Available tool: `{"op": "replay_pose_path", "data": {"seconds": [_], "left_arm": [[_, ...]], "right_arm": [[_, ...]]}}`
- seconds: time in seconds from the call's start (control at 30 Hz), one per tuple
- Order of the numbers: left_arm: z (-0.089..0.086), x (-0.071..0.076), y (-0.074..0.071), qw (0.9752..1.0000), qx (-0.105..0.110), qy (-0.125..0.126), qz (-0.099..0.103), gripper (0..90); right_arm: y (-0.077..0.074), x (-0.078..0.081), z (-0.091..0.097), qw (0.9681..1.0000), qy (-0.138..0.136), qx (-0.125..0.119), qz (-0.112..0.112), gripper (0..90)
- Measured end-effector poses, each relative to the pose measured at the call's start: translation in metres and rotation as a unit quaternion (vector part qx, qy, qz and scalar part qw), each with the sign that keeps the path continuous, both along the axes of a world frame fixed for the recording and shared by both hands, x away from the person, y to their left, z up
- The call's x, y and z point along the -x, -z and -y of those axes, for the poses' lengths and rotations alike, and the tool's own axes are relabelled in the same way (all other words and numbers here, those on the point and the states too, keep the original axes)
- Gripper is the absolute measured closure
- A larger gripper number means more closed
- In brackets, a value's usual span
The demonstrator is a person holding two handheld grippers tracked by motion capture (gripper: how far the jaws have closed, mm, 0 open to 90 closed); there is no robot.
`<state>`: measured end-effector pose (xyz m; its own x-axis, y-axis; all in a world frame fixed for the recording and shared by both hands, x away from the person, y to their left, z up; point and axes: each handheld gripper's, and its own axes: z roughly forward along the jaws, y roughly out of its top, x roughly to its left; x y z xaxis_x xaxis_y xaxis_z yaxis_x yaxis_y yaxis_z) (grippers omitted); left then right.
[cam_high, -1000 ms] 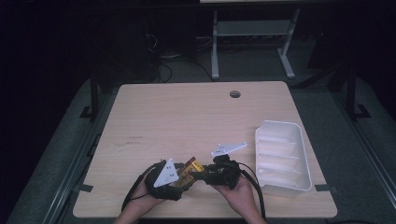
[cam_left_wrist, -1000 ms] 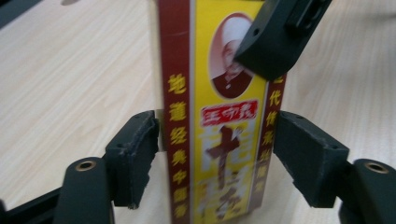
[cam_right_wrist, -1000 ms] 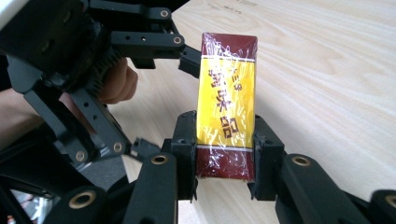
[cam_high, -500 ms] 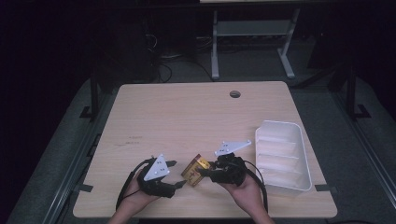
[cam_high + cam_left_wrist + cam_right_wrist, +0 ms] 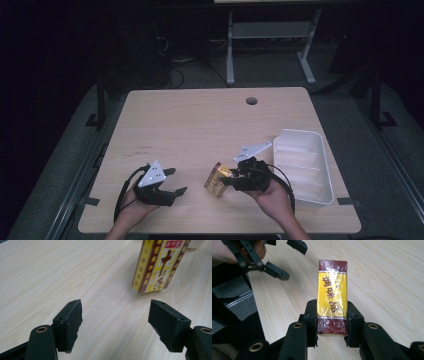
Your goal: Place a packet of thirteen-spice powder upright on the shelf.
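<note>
Fingers [image 5: 310, 315] of right gripper [image 5: 329, 322] clamped on box's [image 5: 332, 293] lower end, box just left of white tray [image 5: 322, 172]; probably light, stiff, film-slick, best held across narrow sides; left gripper [image 5: 115, 322] spread, empty, farther left.

Red-yellow wrapped box [image 5: 332, 296], possibly lifted, tilted

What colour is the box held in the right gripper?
The box is dark red with a yellow panel bearing red characters, wrapped in clear film; clearest in the right gripper view.
</note>
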<state>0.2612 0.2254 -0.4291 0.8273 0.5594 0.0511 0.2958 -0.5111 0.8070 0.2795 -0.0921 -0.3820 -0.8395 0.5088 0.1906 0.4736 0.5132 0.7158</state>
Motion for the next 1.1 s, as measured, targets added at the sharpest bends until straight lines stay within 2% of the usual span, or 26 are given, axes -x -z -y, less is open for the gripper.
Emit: {"op": "replay_pose_path", "data": {"seconds": [0.23, 0.67, 0.73, 1.1], "left_arm": [[-0.013, -0.005, 0.003, 0.9998, 0.004, -0.017, -0.008, 25.9], [-0.029, -0.010, 0.004, 0.9991, 0.015, -0.038, -0.015, 25.3], [-0.031, -0.011, 0.004, 0.9991, 0.011, -0.039, -0.015, 25.4], [-0.039, -0.014, 0.006, 0.9984, 0.015, -0.052, -0.019, 25.0]], "right_arm": [[-0.011, -0.007, 0.008, 0.9998, -0.017, 0.013, -0.003, 68.0], [-0.031, -0.012, 0.024, 0.9988, -0.039, 0.028, 0.011, 68.0], [-0.033, -0.014, 0.027, 0.9985, -0.043, 0.030, 0.013, 67.9], [-0.045, -0.019, 0.045, 0.9982, -0.044, 0.037, 0.020, 67.9]]}}
